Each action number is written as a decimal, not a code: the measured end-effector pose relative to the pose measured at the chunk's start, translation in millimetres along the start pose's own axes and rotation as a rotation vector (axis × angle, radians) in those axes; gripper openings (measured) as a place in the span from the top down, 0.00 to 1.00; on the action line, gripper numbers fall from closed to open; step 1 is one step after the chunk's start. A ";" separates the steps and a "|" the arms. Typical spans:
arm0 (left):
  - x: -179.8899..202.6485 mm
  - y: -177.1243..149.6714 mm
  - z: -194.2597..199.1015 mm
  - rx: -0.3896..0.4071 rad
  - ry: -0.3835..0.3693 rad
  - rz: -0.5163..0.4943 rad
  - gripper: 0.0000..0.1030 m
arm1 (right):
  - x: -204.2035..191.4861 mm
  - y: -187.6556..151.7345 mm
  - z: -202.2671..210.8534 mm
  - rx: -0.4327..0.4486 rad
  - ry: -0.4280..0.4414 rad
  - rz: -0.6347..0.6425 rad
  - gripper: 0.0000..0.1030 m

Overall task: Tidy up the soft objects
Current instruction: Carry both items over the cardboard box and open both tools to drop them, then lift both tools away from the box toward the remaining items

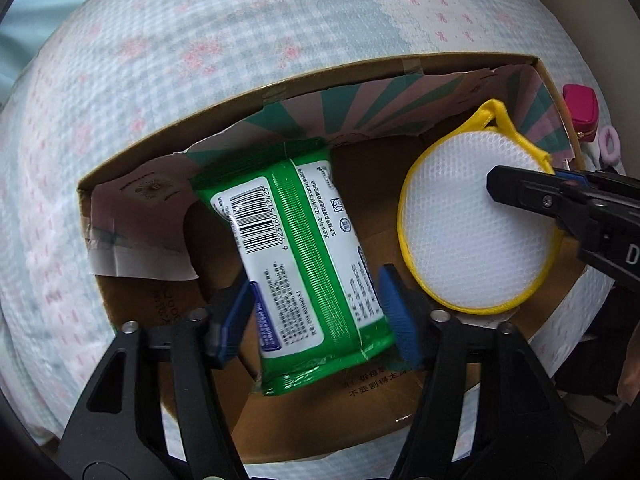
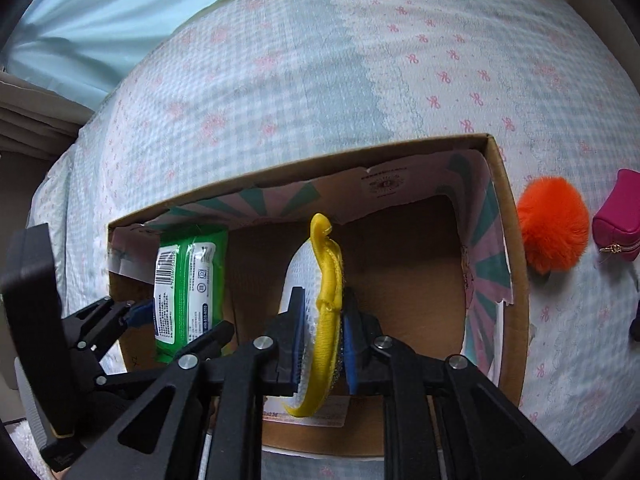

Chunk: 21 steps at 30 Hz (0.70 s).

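Left tongs [image 1: 316, 312] clamp the green wipes pack [image 1: 296, 248], barcode 6923160512425; right tongs [image 2: 322, 344] clamp the yellow-rimmed mesh pouch [image 2: 328, 280].

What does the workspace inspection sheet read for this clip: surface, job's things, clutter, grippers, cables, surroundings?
Surface: bedspread, pale blue check with pink bows.
Job's things: cardboard box open on the bedspread; green wipes pack and white mesh pouch with yellow trim both held inside it.
Clutter: orange pompom and magenta pouch on the bedspread, right of the box; lilac scrunchie beside them.
Grippers: left gripper clamps the wipes pack; right gripper clamps the mesh pouch on edge.
Cables: nothing seen.
Surroundings: light blue curtain behind the bed.
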State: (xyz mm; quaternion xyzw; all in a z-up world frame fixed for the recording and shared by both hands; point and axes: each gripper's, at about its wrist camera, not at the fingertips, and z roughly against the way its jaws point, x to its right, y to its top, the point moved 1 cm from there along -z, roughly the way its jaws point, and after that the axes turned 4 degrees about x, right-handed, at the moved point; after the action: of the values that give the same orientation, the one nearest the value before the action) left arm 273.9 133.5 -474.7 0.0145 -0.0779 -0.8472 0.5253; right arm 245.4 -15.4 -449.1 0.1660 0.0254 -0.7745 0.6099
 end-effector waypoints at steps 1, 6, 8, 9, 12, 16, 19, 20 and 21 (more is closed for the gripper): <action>1.1 -0.3 1.8 0.003 -0.005 -0.003 0.01 | 1.3 -0.7 -1.4 -0.003 -0.019 0.005 0.67; 2.0 -2.7 9.9 0.000 -0.071 0.010 0.00 | 9.2 -4.6 -0.2 0.013 -0.040 0.035 0.00; 1.0 -6.1 9.8 -0.007 -0.092 0.030 0.00 | 10.0 -6.3 1.5 0.014 -0.045 0.058 0.00; -0.3 -8.3 10.6 -0.005 -0.094 0.040 0.00 | 10.0 -7.8 2.7 0.011 -0.042 0.063 0.00; -1.9 -13.5 15.1 0.004 -0.069 0.050 0.00 | 8.1 -12.0 7.6 0.016 -0.037 0.074 0.00; -4.2 -19.4 27.0 0.025 -0.046 0.060 0.00 | 5.3 -18.6 18.8 0.027 -0.046 0.091 0.00; -4.5 -25.3 40.3 0.047 -0.029 0.070 0.00 | 2.4 -22.6 33.7 0.049 -0.041 0.090 0.00; -4.3 -27.7 46.1 0.056 -0.023 0.074 0.00 | 1.2 -24.3 40.2 0.059 -0.041 0.095 0.00; -4.1 -29.9 52.4 0.065 -0.017 0.078 0.00 | -0.8 -25.9 47.2 0.070 -0.042 0.104 0.00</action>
State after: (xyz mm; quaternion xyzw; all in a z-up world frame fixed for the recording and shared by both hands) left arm 243.6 156.3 -427.6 0.0211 -0.1104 -0.8234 0.5563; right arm 210.1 -19.5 -408.6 0.1721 -0.0230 -0.7455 0.6435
